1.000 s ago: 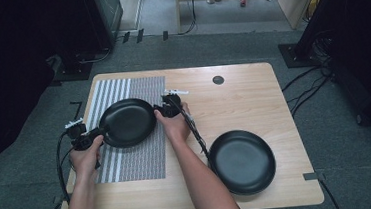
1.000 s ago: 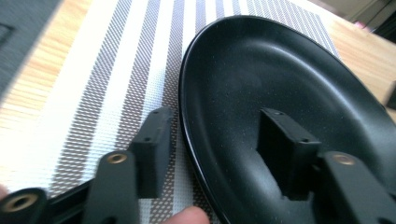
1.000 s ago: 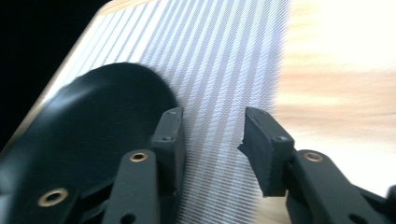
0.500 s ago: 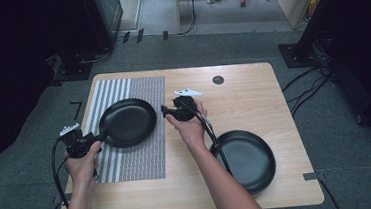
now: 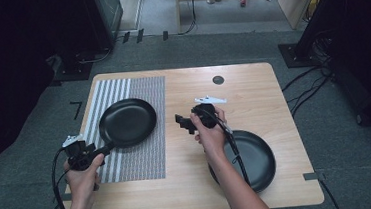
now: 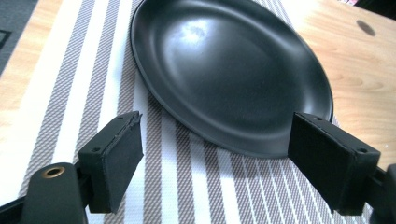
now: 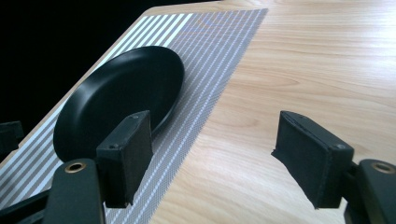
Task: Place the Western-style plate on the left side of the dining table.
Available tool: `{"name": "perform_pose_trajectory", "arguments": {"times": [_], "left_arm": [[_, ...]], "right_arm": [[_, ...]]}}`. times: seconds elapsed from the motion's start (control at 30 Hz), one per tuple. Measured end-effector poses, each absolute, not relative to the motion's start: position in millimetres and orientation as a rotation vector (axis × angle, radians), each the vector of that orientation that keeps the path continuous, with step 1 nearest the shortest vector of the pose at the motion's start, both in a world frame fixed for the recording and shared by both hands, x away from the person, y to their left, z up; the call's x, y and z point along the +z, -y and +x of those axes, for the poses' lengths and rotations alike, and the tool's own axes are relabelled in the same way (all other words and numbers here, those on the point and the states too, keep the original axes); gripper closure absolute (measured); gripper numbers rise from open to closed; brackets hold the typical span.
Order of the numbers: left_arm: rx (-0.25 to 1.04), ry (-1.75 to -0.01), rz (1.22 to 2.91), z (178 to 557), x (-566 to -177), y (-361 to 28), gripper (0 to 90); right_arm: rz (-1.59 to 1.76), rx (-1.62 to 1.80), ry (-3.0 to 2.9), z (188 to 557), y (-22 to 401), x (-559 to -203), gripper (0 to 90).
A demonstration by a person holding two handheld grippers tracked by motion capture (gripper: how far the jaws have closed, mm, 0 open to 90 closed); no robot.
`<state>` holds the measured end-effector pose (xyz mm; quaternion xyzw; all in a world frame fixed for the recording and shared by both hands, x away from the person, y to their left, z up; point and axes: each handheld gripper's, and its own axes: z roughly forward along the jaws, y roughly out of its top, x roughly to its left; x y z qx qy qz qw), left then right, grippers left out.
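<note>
Two plates on table [image 5: 272, 85]: one plate [image 5: 127, 122] set on mat [image 5: 142, 153], second plate [image 5: 250, 159] right of mat. Placement step judged complete. Left gripper [image 5: 93, 153] and right gripper [image 5: 181, 123]: jaws wide, just opened, nothing between. Next, likely: reach second plate, close on rim.

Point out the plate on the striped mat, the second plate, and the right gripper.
plate on the mat [image 5: 127, 122], high view, middle of its inside.
second plate [image 5: 255, 159], high view, bare inside right of the forearm.
right gripper [image 5: 179, 123], high view, between its open jaw tips.
</note>
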<state>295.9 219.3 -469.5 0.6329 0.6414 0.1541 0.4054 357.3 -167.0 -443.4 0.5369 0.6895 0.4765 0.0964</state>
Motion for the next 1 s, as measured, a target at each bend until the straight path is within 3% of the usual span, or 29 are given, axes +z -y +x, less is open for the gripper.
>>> {"name": "perform_pose_trajectory", "arguments": {"times": [0.23, 1.0], "left_arm": [[0.413, -1.603, 1.605, 275.8, -467.2, -226.2, 13.7], [0.561, -1.649, 1.648, 224.5, -481.6, -241.3, 13.5]], "right_arm": [[1.537, 1.389, -2.023, 338.3, 189.5, -433.8, 24.8], [1.567, 1.283, -1.903, 283.7, 277.8, -434.7, 23.1]]}}
